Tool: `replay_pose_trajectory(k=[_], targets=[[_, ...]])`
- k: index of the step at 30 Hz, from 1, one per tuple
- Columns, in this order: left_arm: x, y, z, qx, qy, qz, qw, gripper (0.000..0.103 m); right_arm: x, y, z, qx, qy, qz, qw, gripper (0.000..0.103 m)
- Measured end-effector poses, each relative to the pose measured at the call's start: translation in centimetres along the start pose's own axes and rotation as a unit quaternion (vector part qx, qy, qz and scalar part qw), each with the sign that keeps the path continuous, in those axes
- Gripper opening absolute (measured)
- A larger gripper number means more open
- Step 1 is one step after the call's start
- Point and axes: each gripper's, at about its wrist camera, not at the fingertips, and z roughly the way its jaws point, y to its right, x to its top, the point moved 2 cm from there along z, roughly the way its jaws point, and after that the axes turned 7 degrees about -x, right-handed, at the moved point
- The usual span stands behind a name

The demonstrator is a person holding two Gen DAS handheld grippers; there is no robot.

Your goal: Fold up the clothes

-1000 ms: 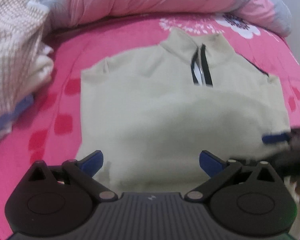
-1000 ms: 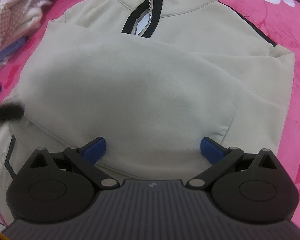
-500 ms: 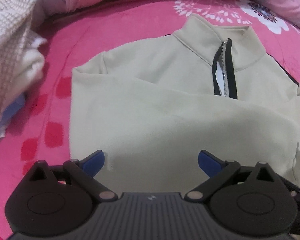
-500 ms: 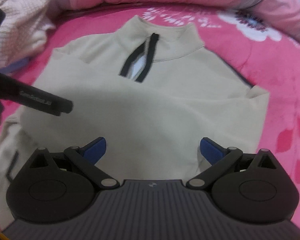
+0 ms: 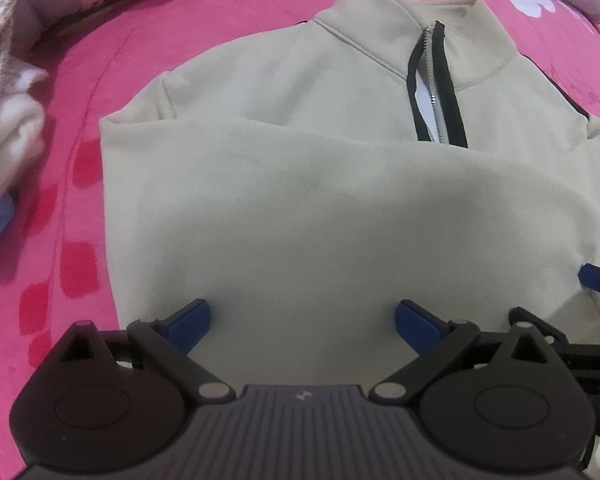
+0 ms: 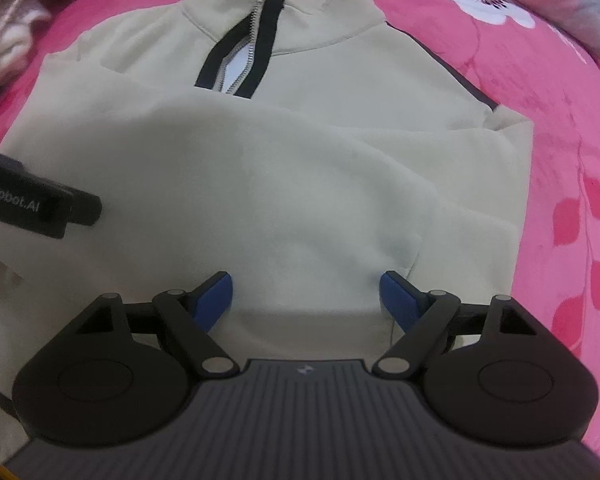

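A beige half-zip sweatshirt lies face up on the pink bed, collar far, with black zipper trim. Its sleeves are folded across the chest. It also shows in the right wrist view. My left gripper is open, low over the sweatshirt's near part, jaws wide apart with nothing between them. My right gripper is open over the sweatshirt's near right part, jaws a little narrower. The left gripper's black body shows at the left edge of the right wrist view.
A pink floral bedsheet surrounds the sweatshirt. A pile of knitted and white clothes lies at the left. A pink and grey quilt is bunched along the far side.
Both grippers have dropped lower and closer over the sweatshirt. The right gripper's jaws have narrowed slightly. The sweatshirt has not moved.
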Motion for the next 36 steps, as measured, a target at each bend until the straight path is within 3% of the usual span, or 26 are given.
replay_pose_trajectory(k=[12, 27, 33, 36], targets=[[-0.7, 0.0, 0.3, -0.005, -0.002, 0.025, 0.9997, 0.102, -0.6, -0.7, -0.2, -0.026, -0.003, 0.045, 0.999, 0.083], [-1.6, 0.2, 0.2, 0.009, 0.008, 0.032, 0.9994, 0.103, -0.6, -0.5, 0.3, -0.028, -0.007, 0.060, 0.998, 0.086], [-2.0, -0.4, -2.0, 0.015, 0.045, 0.083, 0.9954, 0.096, 0.6, 0.9, -0.3, 0.018, -0.016, 0.027, 0.999, 0.083], [-0.5, -0.4, -4.5, 0.007, 0.101, 0.104, 0.9894, 0.096, 3.0, 3.4, -2.5, 0.072, 0.027, 0.024, 0.997, 0.082]])
